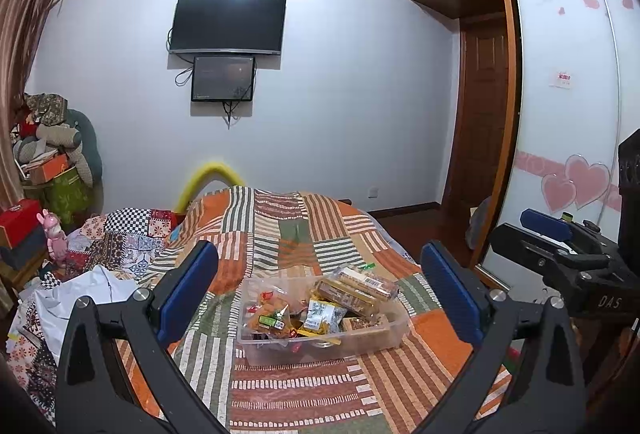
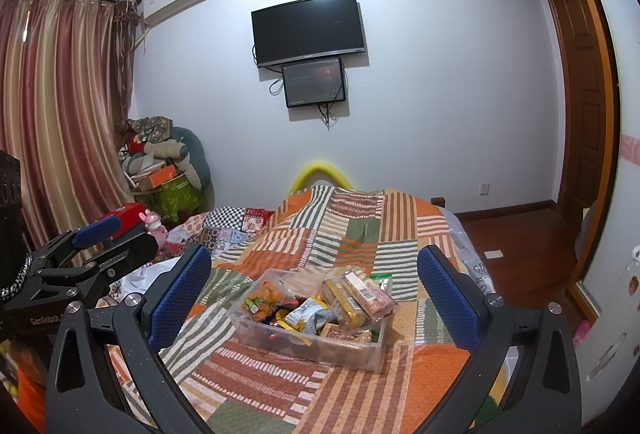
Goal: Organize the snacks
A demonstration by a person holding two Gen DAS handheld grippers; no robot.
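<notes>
A clear plastic bin (image 1: 394, 330) (image 2: 374, 348) full of snack packets sits on the patchwork bedspread (image 1: 300, 390) (image 2: 352, 394). Long biscuit packs (image 1: 362, 286) (image 2: 368, 294) lie on top at its right, with orange and white packets (image 1: 276, 318) (image 2: 304, 314) to the left. My left gripper (image 1: 320, 290) is open and empty, held above and short of the bin. My right gripper (image 2: 316, 288) is open and empty too, at about the same distance from the bin. Each gripper shows at the edge of the other's view, the right one (image 1: 560, 246) and the left one (image 2: 92, 254).
Crumpled checked bedding and a white cloth (image 1: 92, 290) lie at the bed's left, with a pink toy (image 1: 54, 234) and red box (image 1: 18, 220). A pile of cushions and boxes (image 2: 168, 161) fills the far corner. Wardrobe doors (image 1: 568, 113) and wooden floor (image 2: 516, 242) lie on the right.
</notes>
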